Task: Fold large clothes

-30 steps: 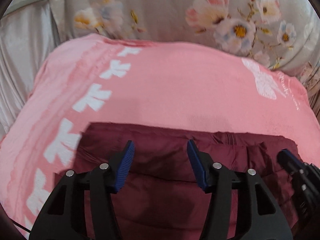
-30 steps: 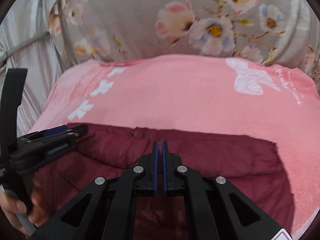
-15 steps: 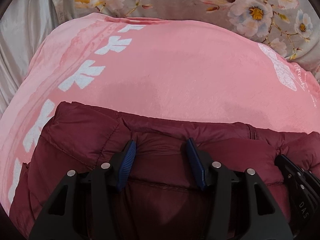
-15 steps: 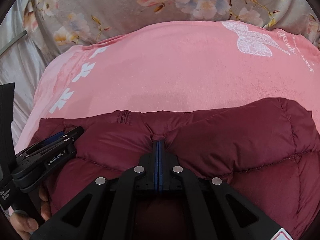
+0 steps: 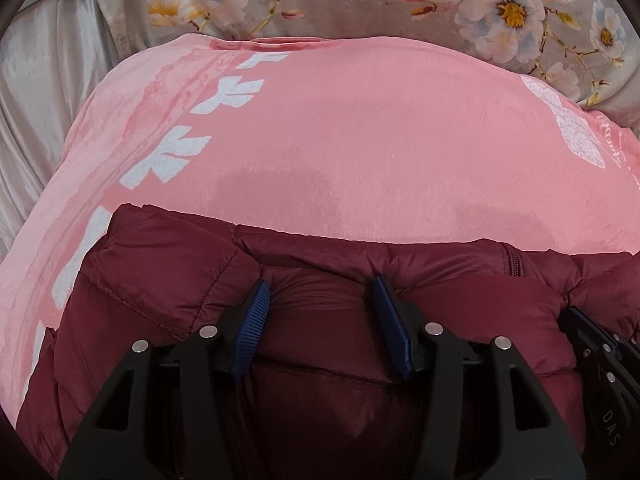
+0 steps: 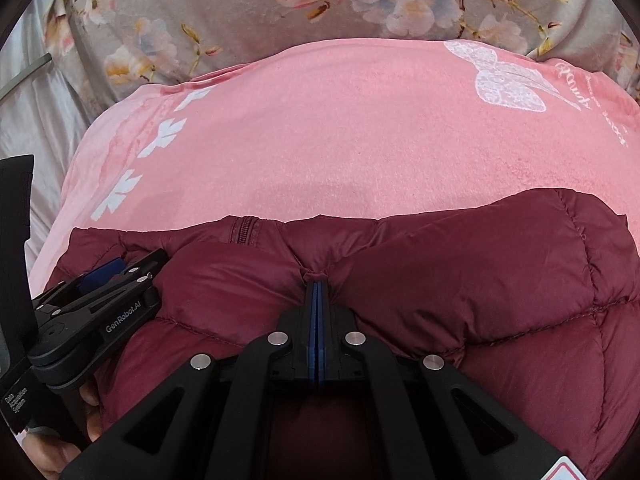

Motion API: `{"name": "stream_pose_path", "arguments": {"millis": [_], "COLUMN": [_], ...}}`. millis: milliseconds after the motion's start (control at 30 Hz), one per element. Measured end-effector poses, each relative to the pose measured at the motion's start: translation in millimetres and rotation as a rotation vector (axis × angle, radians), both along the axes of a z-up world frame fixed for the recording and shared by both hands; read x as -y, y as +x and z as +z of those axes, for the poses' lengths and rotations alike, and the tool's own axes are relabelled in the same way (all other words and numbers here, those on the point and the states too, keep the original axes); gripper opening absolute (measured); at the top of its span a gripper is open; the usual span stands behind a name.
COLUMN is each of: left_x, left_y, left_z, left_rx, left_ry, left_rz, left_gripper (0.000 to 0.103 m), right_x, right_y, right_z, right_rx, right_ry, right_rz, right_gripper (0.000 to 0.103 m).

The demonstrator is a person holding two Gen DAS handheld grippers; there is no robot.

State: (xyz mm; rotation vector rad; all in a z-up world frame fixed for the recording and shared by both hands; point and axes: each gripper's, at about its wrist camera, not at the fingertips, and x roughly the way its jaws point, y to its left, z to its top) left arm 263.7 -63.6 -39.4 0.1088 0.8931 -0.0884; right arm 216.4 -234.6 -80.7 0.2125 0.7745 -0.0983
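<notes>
Left wrist cam: my left claw angles down onto the maroon puffer jacket, which lies on the pink blanket on the bed. The jaws sit about half apart with a thick padded fold bulging between them, blue pads pressing into it on both sides. The right claw's tip pokes in at the right edge.

Right wrist cam: my right claw is pinched fully together on a small tuck of the jacket's top edge, tilted down. The left claw is beside it, a hand under its handle.
</notes>
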Motion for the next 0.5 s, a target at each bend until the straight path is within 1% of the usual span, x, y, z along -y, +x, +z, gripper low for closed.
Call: {"name": "stream_pose_path", "arguments": {"millis": [100, 133, 167, 200, 233, 300, 367, 433, 500], "left_x": [-5, -6, -9, -13, -18, -31, -41, -48, -54], "left_y": [0, -1, -2, -6, -13, -41, -67, -89, -110], "left_z": [1, 2, 4, 8, 14, 31, 41, 42, 35], "left_rx": [0.001, 0.001, 0.001, 0.002, 0.008, 0.039, 0.056, 0.048, 0.018], "left_ry": [-0.031, -0.045, -0.069, -0.090, -0.106, -0.155, -0.171, -0.175, -0.168], "left_rz": [0.000, -0.002, -0.005, -0.005, -0.003, -0.018, -0.026, -0.032, -0.025], "left_gripper": [0.054, 0.054, 0.055, 0.055, 0.055, 0.056, 0.057, 0.058, 0.058], "right_x": [6, 10, 13, 14, 11, 0, -16, -33, -47], "right_y": [-4, -9, -15, -26, -41, -68, -91, -108, -122], "right_z": [2, 5, 8, 15, 22, 33, 35, 31, 21], "right_rx": [0.030, 0.056, 0.075, 0.096, 0.120, 0.155, 0.158, 0.144, 0.116], "right_ry": [0.051, 0.081, 0.087, 0.076, 0.066, 0.045, 0.010, -0.007, -0.012], "right_rz": [0.007, 0.006, -0.008, -0.032, -0.027, 0.012, 0.050, 0.084, 0.103], "right_gripper": [0.000, 0.000, 0.000, 0.003, 0.012, 0.012, 0.012, 0.012, 0.012]}}
